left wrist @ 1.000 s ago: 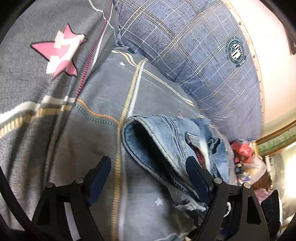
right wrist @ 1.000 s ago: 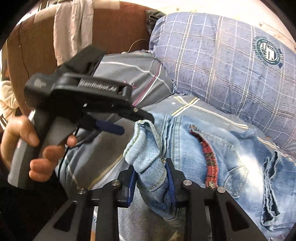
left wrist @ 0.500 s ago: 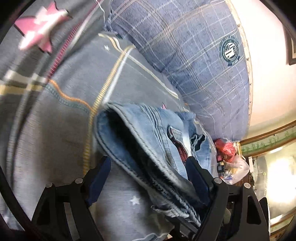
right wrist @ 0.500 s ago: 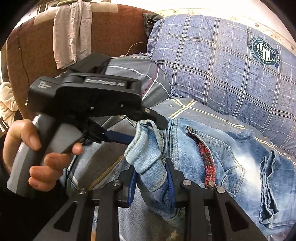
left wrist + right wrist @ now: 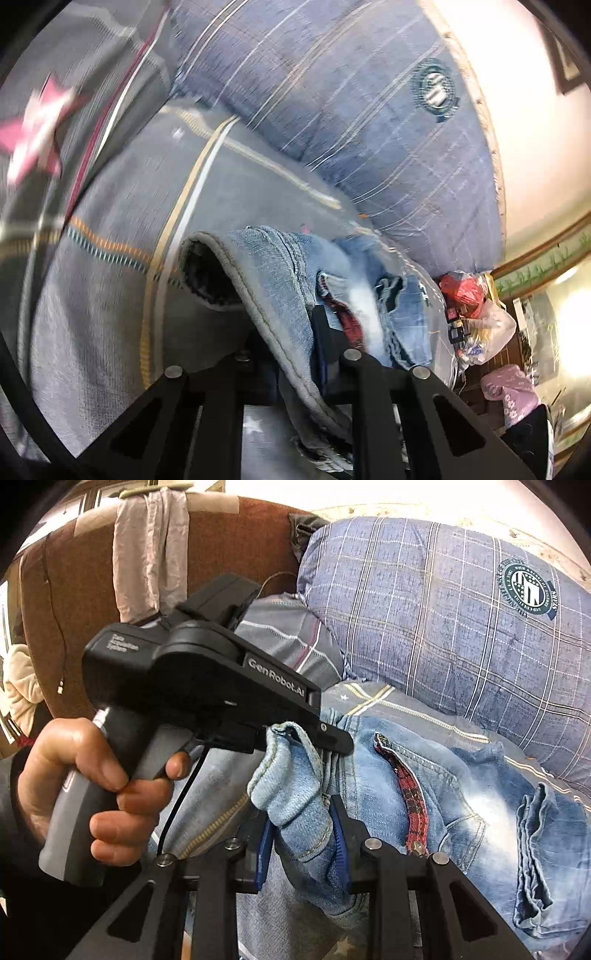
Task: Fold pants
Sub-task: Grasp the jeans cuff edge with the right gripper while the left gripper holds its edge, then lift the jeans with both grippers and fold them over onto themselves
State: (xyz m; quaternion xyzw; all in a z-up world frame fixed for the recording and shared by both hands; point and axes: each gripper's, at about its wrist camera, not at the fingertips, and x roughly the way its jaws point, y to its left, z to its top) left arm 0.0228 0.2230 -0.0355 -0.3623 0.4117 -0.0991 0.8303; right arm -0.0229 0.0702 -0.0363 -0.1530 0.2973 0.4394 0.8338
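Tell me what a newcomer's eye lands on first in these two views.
First, the faded blue jeans with a red plaid pocket trim, lying on the grey striped bedspread below the blue plaid pillow. Both grippers pinch one bunched denim edge: the right gripper low at centre, the left gripper, whose jaws have just been closing on the denim, above it in a hand.

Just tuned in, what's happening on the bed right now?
A person is folding jeans on a grey bedspread. The right tongs are clamped on a bunched edge of denim. The left tongs have just been closing on the same edge and now pinch it, so both grip the jeans.
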